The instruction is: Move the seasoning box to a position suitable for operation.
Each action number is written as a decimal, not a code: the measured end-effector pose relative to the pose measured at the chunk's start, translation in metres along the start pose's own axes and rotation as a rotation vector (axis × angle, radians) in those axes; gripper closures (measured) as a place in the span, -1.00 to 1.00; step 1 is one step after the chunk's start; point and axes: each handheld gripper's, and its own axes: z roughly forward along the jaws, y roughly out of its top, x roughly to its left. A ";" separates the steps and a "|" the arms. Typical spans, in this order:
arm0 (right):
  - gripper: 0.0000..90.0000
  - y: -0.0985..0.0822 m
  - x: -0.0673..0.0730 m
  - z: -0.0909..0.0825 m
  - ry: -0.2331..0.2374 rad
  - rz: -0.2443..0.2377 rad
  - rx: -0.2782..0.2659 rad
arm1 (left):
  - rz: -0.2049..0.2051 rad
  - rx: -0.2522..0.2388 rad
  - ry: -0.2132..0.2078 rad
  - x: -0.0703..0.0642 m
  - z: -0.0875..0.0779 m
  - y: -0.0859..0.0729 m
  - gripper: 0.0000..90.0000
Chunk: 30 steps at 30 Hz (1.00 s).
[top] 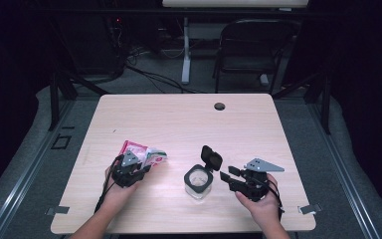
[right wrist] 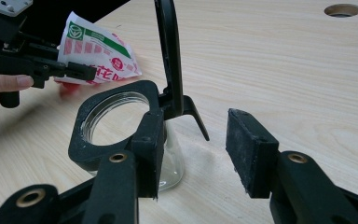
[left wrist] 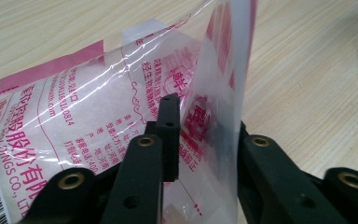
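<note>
Light wooden table (top: 179, 119), seen from above. Left gripper (top: 138, 169) near left front edge, jaws closed on upright fold of pink-and-white plastic bag (left wrist: 98, 107); bag lies on table just beyond it. Clear glass jar (top: 197, 181) at centre front, black collar round mouth, black flip lid (top: 211, 158) standing open. Right gripper (right wrist: 193, 149) just right of jar, jaws partly open, nothing held; one jaw beside jar collar.
</note>
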 end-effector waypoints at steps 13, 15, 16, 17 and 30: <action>0.26 -0.003 -0.002 -0.003 -0.010 0.015 -0.003 | -0.044 0.012 -0.023 0.011 0.000 0.001 0.98; 0.25 -0.003 -0.002 -0.003 -0.011 0.015 -0.003 | -0.050 0.007 -0.037 0.012 -0.002 0.001 0.98; 0.25 -0.003 -0.002 -0.003 -0.009 0.015 -0.004 | -0.061 -0.002 -0.043 0.013 -0.002 0.000 0.97; 0.25 -0.003 -0.002 -0.003 -0.009 0.015 -0.004 | -0.061 -0.002 -0.043 0.013 -0.002 0.000 0.94; 0.25 -0.003 -0.002 -0.001 -0.010 0.016 -0.003 | -0.012 0.004 -0.011 0.009 -0.003 0.003 1.00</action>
